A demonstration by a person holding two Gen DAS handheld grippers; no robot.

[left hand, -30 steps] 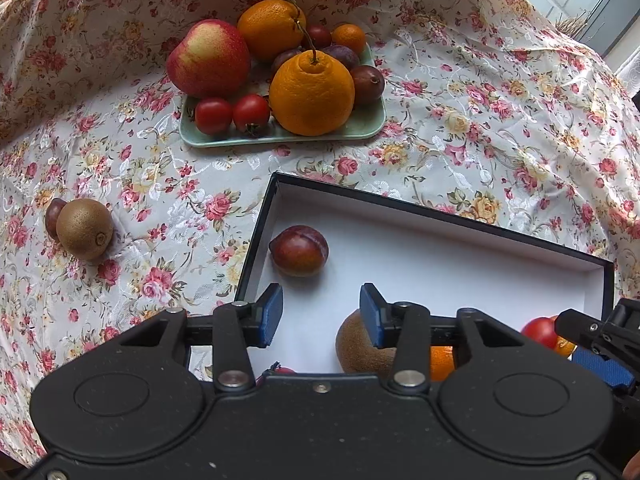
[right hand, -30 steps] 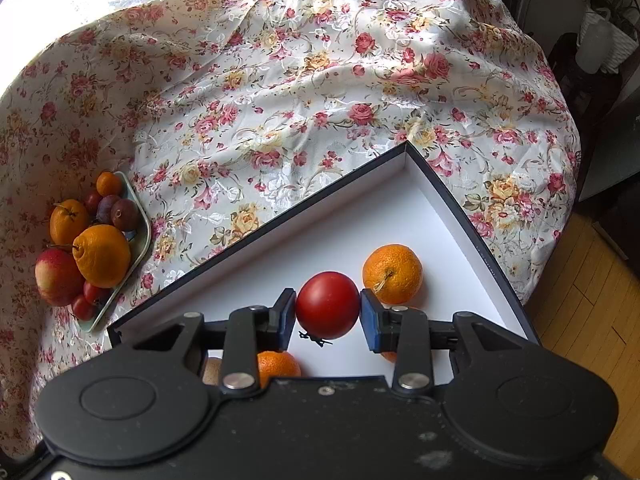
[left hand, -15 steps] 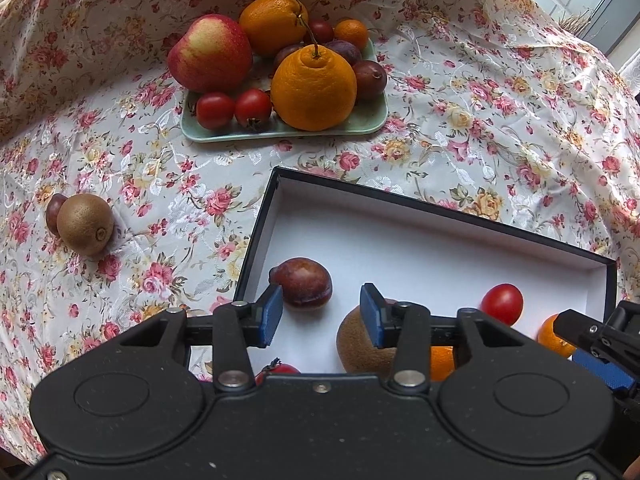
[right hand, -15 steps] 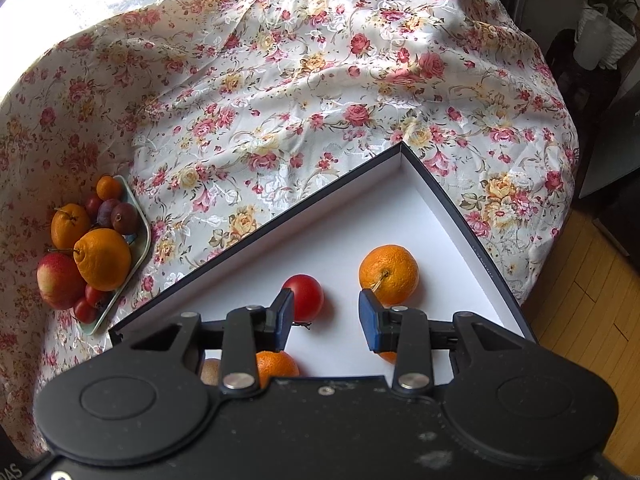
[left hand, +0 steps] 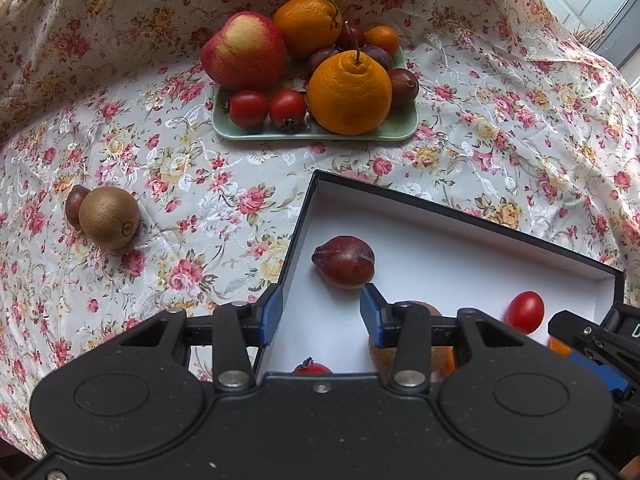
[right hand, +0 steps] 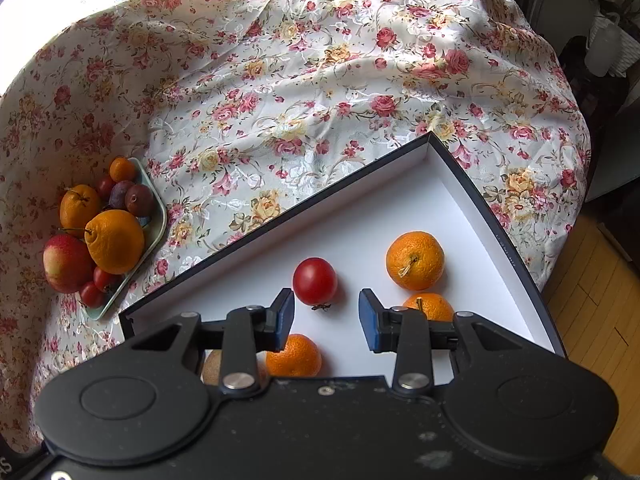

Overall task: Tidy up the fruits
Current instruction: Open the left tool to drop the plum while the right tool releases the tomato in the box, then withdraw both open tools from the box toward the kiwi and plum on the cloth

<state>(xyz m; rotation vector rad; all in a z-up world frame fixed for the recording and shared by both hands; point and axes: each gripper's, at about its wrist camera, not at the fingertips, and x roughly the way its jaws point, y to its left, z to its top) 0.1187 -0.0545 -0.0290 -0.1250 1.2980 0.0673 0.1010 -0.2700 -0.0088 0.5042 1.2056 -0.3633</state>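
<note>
Fruits sit in two places: a green tray point(left hand: 400, 130) on the floral tabletop point(right hand: 320, 80), and a white box point(right hand: 460, 184) with black edges. No legible writing shows anywhere. Left gripper point(left hand: 320, 316) and right gripper point(right hand: 326, 318) hover over the box with fingers released, grasping nothing. A tomato point(right hand: 315, 281) lies just beyond the right gripper, with bare white floor behind it.

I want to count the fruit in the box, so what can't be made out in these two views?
- Left wrist view: kiwi and the orange fruit beside it, mostly behind the left gripper.
- Left wrist view: a red fruit, only its top showing.
- Right wrist view: brown fruit, hidden by the right gripper.
- The box's near part is covered in both views.
</note>
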